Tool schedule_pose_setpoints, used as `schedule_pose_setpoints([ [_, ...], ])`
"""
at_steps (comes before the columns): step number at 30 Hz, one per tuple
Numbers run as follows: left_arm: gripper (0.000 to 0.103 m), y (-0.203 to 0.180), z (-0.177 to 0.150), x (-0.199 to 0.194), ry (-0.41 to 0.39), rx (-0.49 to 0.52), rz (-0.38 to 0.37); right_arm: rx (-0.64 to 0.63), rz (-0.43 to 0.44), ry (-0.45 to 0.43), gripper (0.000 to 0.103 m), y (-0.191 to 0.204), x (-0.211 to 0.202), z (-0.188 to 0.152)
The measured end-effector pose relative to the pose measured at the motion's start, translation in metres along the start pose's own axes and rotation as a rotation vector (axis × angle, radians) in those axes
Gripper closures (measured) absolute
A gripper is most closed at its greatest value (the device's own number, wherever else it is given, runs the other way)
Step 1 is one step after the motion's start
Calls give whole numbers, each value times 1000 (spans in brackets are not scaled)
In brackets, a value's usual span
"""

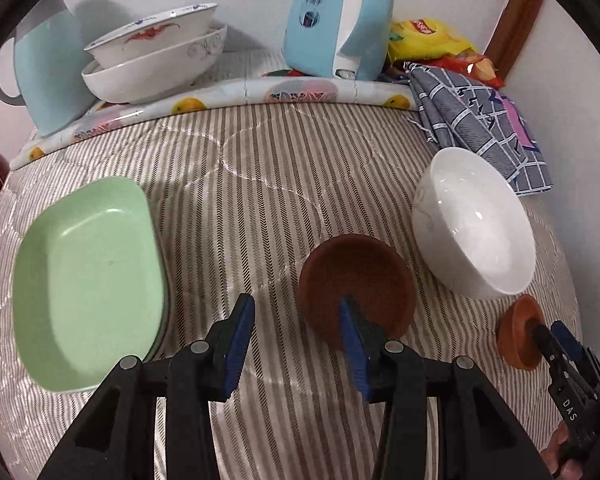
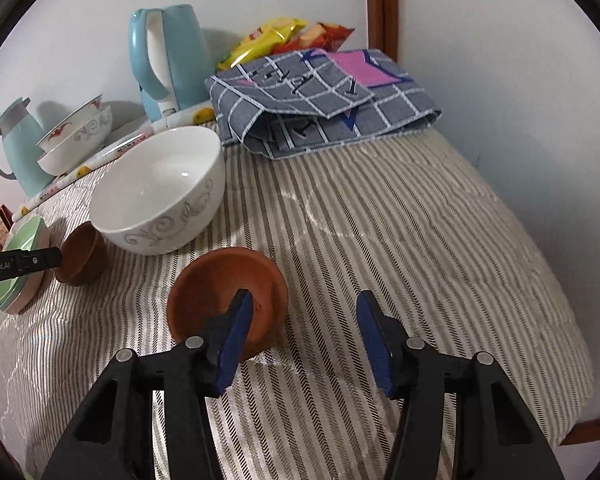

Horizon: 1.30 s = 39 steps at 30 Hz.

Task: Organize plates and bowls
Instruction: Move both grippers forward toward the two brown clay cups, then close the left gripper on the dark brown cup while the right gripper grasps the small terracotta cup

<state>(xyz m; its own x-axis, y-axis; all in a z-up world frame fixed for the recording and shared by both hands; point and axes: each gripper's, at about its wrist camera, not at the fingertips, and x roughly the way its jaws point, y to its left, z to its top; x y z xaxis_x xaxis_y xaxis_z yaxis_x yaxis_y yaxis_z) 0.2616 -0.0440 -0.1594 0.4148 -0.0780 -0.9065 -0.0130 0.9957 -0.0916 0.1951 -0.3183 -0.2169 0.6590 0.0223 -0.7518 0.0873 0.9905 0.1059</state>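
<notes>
Terracotta and white crockery sits spread over the striped quilted cloth (image 1: 260, 184) as I look down through both wrist cameras. My left gripper (image 1: 296, 344) has its blue-padded jaws apart, the right-hand finger (image 1: 354, 348) over the near rim of the dark brown bowl (image 1: 356, 276) and the other finger beside the bowl over bare cloth; I cannot tell whether that finger touches the rim. My right gripper (image 2: 304, 340) likewise stands apart, its left-hand finger (image 2: 236, 336) inside the small terracotta saucer (image 2: 224, 288), nothing clamped. In the left view its side reads "DAS"; in the right view the left tool's side shows the partial marking "enRobot.AI". Between the two brown pieces sits the large white bowl (image 2: 160, 192) with grey scrollwork on its wall. To the far left lies the pale green rectangular dish (image 1: 88, 280), stacked on at least one more like it. Farther back, on a fruit-printed mat (image 1: 228, 92), two white bowls (image 1: 156, 60) are nested, the upper one with a red motif and blue rim marks. A light blue kettle (image 1: 336, 20) bears dark printed characters too small for me to read, and a light blue jug (image 1: 48, 76) stands at the left. A folded grey checked cloth (image 2: 324, 100) lies by yellow and red snack bags (image 2: 284, 36) whose red logo is illegible.
</notes>
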Motion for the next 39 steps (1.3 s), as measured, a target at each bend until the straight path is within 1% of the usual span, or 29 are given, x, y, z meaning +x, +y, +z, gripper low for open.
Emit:
schedule_pose_setpoints([
  [5,63,-2,5,14,21,-5,-3,17,10,16,54,-4,10,2],
  [7,63,-2,6,19,27,-9,-8,17,14,23,59,-3,13,4],
  [10,63,-4,7,23,29,-8,-16,12,19,35,62,-2,18,4],
  [14,68,-7,9,28,35,-6,-29,17,32,41,67,-1,20,5],
  [17,73,-8,10,31,37,-1,-39,12,46,44,73,2,22,7],
  [19,75,-9,11,32,36,4,-41,5,52,44,80,4,22,8],
  [21,80,-10,11,32,32,10,-48,-2,63,46,86,6,22,8],
  [22,80,-10,12,33,32,10,-50,-3,65,45,88,7,21,8],
  [25,84,-10,13,32,22,16,-42,-12,59,41,90,10,20,8],
  [27,90,-10,12,29,18,17,-43,-15,53,33,91,11,19,7],
  [29,93,-8,11,25,16,13,-57,-12,56,24,92,11,16,6],
  [33,94,-9,9,16,4,26,-67,-9,65,12,95,12,11,6],
  [36,94,-11,6,8,-8,35,-82,-12,68,0,95,15,5,6],
  [39,94,-14,3,0,-17,48,-80,-15,59,-13,94,16,-2,5],
])
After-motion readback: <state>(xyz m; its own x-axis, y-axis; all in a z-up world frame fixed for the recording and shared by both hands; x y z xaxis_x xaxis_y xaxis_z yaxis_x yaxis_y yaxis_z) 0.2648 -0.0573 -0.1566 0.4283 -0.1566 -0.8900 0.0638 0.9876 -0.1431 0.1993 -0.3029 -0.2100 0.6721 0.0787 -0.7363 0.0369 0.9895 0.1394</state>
